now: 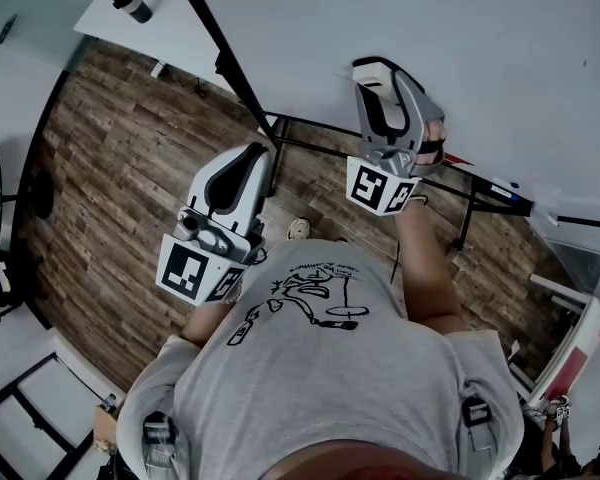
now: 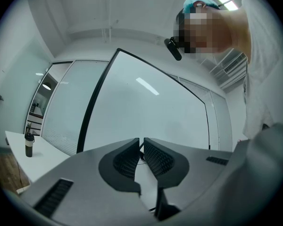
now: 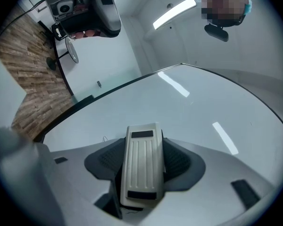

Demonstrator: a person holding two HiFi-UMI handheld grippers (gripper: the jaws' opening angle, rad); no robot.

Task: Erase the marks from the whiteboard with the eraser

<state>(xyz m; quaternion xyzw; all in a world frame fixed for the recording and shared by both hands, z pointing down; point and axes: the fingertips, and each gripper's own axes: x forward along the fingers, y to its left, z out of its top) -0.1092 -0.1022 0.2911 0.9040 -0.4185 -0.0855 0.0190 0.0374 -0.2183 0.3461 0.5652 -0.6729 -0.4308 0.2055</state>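
Note:
The whiteboard [image 1: 480, 58] with its black frame fills the upper right of the head view. My right gripper [image 1: 377, 71] is raised close to its lower part and is shut on a pale ribbed eraser [image 3: 141, 166]. In the right gripper view the eraser sticks out between the jaws toward the board [image 3: 193, 107]. A faint small squiggle [image 3: 104, 137] shows on the board left of the eraser. My left gripper [image 1: 248, 160] hangs lower and to the left over the floor. It points at the board [image 2: 146, 107] from a distance, jaws shut with nothing between them [image 2: 142, 147].
The board's black stand bars [image 1: 310, 148] cross the wooden floor [image 1: 110, 168] below the board. Markers lie on the board's ledge [image 1: 495, 186]. A white table [image 1: 180, 28] with a dark cup [image 1: 132, 3] stands at the far left. A person's torso fills the lower head view.

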